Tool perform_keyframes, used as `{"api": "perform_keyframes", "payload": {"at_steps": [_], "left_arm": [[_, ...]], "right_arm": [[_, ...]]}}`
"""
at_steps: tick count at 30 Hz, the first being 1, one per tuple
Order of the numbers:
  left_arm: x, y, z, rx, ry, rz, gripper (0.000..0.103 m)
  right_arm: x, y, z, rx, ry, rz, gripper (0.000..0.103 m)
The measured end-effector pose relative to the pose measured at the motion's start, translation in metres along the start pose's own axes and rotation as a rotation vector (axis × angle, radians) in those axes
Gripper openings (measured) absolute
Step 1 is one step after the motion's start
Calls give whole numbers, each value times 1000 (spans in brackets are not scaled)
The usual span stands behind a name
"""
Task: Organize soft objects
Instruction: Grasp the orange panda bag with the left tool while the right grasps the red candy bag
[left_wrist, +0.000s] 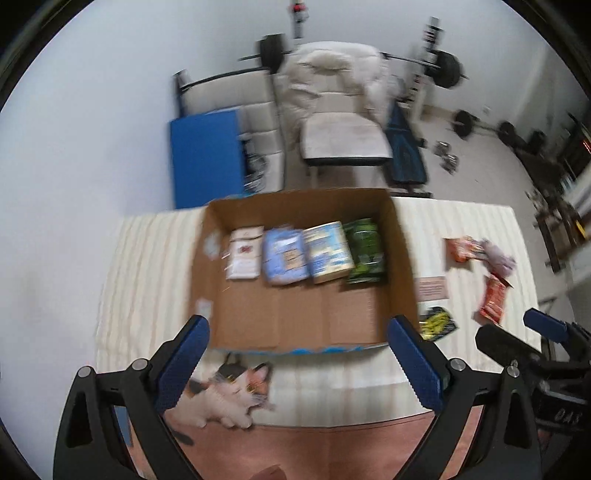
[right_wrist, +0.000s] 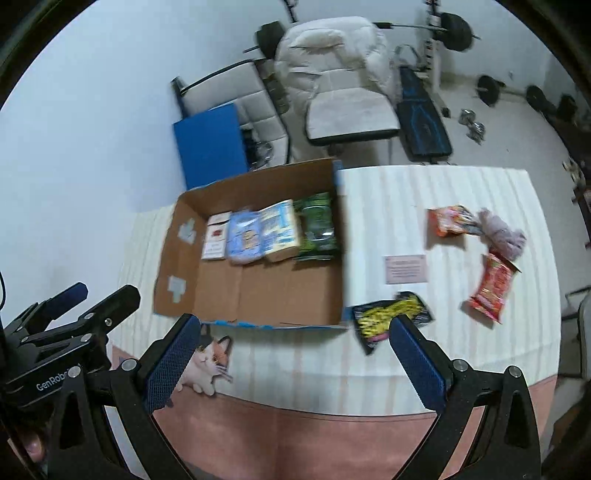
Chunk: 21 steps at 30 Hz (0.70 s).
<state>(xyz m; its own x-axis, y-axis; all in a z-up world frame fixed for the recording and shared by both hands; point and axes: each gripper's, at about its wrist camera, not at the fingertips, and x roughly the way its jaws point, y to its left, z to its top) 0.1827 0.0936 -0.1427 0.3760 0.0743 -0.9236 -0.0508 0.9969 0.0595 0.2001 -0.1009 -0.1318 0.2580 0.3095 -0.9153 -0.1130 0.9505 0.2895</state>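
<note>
While both tools gape, box (right_wrist: 258, 291) front bare.

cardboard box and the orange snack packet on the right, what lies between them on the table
In the right wrist view, a small pale card lies on the striped cloth between the cardboard box and the orange snack packet.

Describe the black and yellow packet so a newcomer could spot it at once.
Start at the cardboard box on the striped table. Just off the box's near right corner lies the packet, in front of the right tool. It alone is black with yellow print; the other loose packets are orange and red.
</note>
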Motion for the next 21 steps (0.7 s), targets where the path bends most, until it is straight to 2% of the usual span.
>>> {"api": "perform_keyframes", "payload": {"at_steps": [4,10,14,16,19,21], "left_arm": [[21,-78,30,175,23,-27,99],[86,-202,74,473,99,22,99],[137,-274,93,639,145,43,99],[159,-298,99,694,173,54,99],[197,-333,108,780,219,59,99],[224,-353,110,849,247,74,99]], "right_arm": [[-12,-71,6,104,-11,-64,103],[5,-197,7,314,55,-160,103],[52,-279,9,453,141,-182,103],[77,-308,9,506,187,-181,103],[117,-337,7,565,255,-169,95],[142,-350,6,572,299,-178,94]]}}
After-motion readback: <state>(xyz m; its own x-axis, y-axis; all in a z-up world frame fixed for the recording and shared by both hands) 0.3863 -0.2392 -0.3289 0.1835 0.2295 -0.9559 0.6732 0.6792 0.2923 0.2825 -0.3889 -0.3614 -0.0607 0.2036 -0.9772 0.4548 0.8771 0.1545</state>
